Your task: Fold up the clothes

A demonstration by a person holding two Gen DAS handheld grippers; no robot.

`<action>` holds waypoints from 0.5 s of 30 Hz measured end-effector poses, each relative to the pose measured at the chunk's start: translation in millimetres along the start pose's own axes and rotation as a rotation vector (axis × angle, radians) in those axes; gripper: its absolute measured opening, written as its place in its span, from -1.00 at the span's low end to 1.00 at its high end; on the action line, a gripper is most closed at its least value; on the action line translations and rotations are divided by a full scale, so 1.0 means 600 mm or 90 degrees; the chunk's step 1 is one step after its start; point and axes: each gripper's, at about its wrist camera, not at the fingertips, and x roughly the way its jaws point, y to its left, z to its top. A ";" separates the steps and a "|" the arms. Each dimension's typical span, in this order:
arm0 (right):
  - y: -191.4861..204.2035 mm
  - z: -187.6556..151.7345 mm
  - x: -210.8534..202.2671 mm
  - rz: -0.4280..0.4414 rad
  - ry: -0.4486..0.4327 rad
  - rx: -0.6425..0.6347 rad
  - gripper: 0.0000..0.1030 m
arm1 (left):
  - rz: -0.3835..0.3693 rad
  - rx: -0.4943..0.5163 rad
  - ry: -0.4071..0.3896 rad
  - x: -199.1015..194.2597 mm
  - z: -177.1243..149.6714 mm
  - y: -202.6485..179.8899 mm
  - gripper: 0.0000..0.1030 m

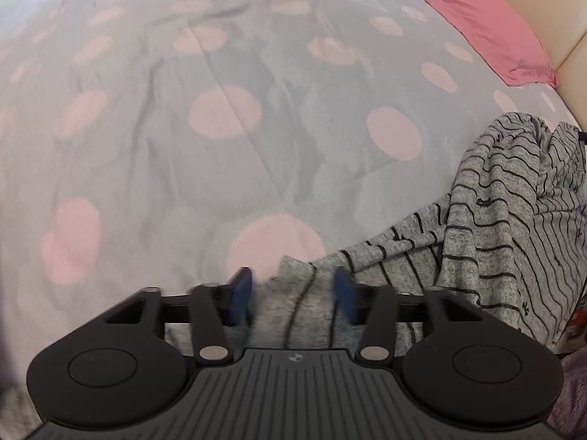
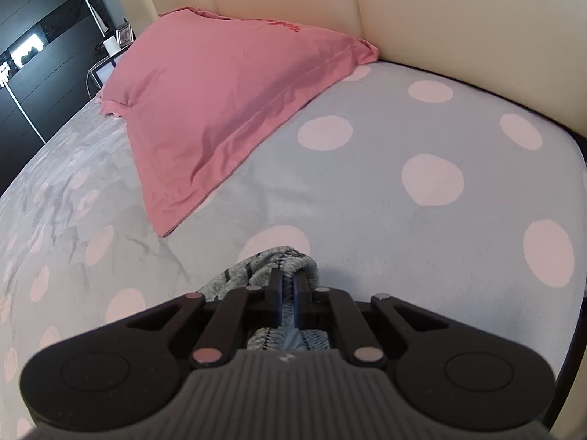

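Note:
A grey garment with thin black stripes (image 1: pixel 513 220) lies crumpled on the bed at the right of the left wrist view, and one end of it stretches toward the camera. That end lies between the blue pads of my left gripper (image 1: pixel 293 289), whose jaws stand apart without pinching it. In the right wrist view my right gripper (image 2: pixel 288 286) is shut on a bunched, stitched edge of the grey garment (image 2: pixel 264 264), just above the cover. The rest of the garment is hidden behind that gripper.
The bed has a grey cover with pink dots (image 1: pixel 220 146) (image 2: pixel 367 201). A pink pillow (image 2: pixel 220 91) (image 1: pixel 477 18) lies against the cream headboard (image 2: pixel 458 18). A bedside table (image 2: pixel 106 62) and a dark wardrobe (image 2: pixel 36 73) stand beyond the bed's far side.

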 end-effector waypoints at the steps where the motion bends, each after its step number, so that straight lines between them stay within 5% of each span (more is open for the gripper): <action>1: 0.003 0.001 0.000 0.003 0.000 -0.001 -0.88 | 0.008 0.016 0.001 0.007 -0.002 -0.007 -0.84; 4: 0.008 0.001 -0.006 0.004 -0.004 -0.005 -0.88 | 0.034 0.052 -0.032 -0.008 -0.003 -0.027 -0.96; 7: 0.005 0.003 -0.013 0.002 -0.013 0.003 -0.88 | 0.069 0.029 -0.126 -0.069 0.013 -0.015 -0.97; 15: -0.011 0.003 -0.022 -0.043 -0.039 0.020 -0.88 | 0.239 -0.144 -0.393 -0.246 0.047 0.102 -0.97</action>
